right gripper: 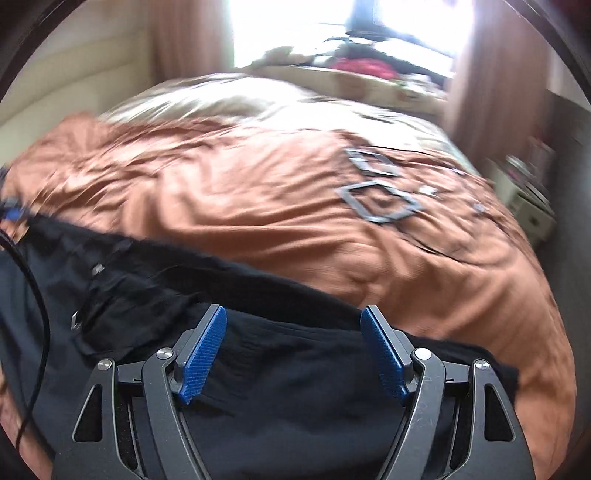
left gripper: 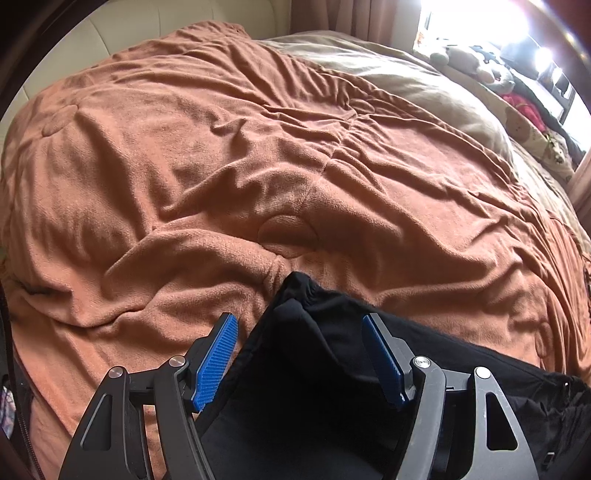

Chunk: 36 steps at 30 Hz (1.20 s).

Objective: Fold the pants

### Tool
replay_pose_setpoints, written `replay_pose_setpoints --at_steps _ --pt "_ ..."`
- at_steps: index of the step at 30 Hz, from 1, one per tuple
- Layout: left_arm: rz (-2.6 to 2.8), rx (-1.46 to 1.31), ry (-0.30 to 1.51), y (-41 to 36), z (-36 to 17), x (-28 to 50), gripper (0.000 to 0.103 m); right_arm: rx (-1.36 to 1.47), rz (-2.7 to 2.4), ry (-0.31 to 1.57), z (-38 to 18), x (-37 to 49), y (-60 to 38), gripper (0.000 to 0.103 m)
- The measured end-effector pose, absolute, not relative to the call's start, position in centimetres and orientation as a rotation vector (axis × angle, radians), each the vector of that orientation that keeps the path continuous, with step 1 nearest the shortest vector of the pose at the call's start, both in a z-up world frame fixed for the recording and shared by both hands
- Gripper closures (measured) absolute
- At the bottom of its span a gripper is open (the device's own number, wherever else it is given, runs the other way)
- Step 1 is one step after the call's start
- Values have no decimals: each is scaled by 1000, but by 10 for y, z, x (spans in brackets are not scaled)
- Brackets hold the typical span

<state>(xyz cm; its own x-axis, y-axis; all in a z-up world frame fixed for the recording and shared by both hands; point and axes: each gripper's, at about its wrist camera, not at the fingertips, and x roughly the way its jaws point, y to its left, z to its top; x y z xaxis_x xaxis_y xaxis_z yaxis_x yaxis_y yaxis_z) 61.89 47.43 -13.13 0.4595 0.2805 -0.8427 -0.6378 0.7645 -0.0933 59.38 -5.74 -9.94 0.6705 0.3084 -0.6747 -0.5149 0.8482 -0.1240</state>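
Both claws stand with their blue-padded fingers spread wide and clamp nothing. Left gripper (left gripper: 299, 350) hangs over a raised, folded end of the black pants (left gripper: 332, 369); the cloth lies below and between its pads (left gripper: 218, 358) without being pinched. Right gripper (right gripper: 293, 350) hovers the same way over a flatter stretch of the pants (right gripper: 280, 369), its pads (right gripper: 203, 354) apart and clear of the fabric, and this view is smeared with motion blur. The pants lie along the near edge of the bed, spread sideways across the orange blanket (left gripper: 221, 166), with small metal fittings (right gripper: 75, 319) showing on the dark cloth toward the left of the right-wrist view. A thin black cable (right gripper: 42, 314) curves down that view's left edge. Beyond the pants the rumpled orange blanket (right gripper: 240, 192) covers most of the bed; flat grey frame-shaped pieces (right gripper: 376, 199) rest on it toward the far right. Farther back lies a beige duvet (left gripper: 424, 88), then a cream padded headboard (left gripper: 147, 22), curtains (right gripper: 184, 40) and a bright window (right gripper: 295, 26).
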Motion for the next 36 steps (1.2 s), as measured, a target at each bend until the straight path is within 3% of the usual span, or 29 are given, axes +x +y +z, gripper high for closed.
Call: replay_pose_setpoints --at_steps 7,13,17,18,21,22,36 --pt "593 -426 961 476 -141 630 36 -485 605 754 -128 610 -8 29" --pt "614 -428 1000 481 -152 636 65 -585 705 817 -143 635 22 32" --pt "606 -432 1013 484 -153 637 85 -659 727 904 -159 651 31 57" --pt "597 -426 1026 484 -153 638 89 -677 724 903 -158 653 32 69" --pt "592 -397 1033 482 -148 638 91 -713 699 899 -157 658 33 95" --pt "591 -403 1029 483 -145 637 91 -714 704 895 -155 658 35 97" --pt "606 -419 1017 495 -140 648 92 -726 532 697 -125 642 48 100"
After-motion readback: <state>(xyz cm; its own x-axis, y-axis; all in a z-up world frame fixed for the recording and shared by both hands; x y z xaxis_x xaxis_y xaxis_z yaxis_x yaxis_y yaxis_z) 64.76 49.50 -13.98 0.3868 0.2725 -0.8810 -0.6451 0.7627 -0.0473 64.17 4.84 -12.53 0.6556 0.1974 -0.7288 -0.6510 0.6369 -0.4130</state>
